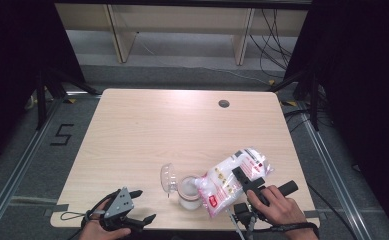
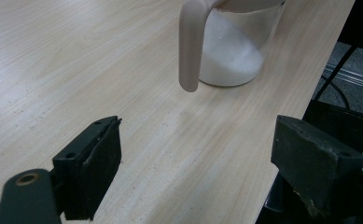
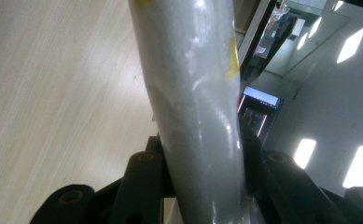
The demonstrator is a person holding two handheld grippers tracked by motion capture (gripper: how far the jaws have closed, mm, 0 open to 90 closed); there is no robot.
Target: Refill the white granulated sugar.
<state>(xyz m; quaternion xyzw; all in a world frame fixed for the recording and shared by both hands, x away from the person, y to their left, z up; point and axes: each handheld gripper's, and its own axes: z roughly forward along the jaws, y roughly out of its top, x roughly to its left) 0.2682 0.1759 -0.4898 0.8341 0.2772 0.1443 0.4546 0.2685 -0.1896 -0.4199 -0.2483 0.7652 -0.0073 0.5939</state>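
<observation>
Right gripper (image 1: 243, 179) clamped on white bag (image 1: 231, 180), tilted over clear jar (image 1: 189, 192) near desk (image 1: 147, 130) front edge, white grains inside. Left gripper (image 1: 141, 206) released, jaws wide, resting just left of jar.

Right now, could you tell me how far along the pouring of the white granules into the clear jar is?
Done: the clear jar stands open, its hinged lid flipped back, partly filled. In hand: the right gripper clamps the tilted white plastic bag at the jar's mouth. Left: topping up, closing the lid. The left gripper rests open.
</observation>
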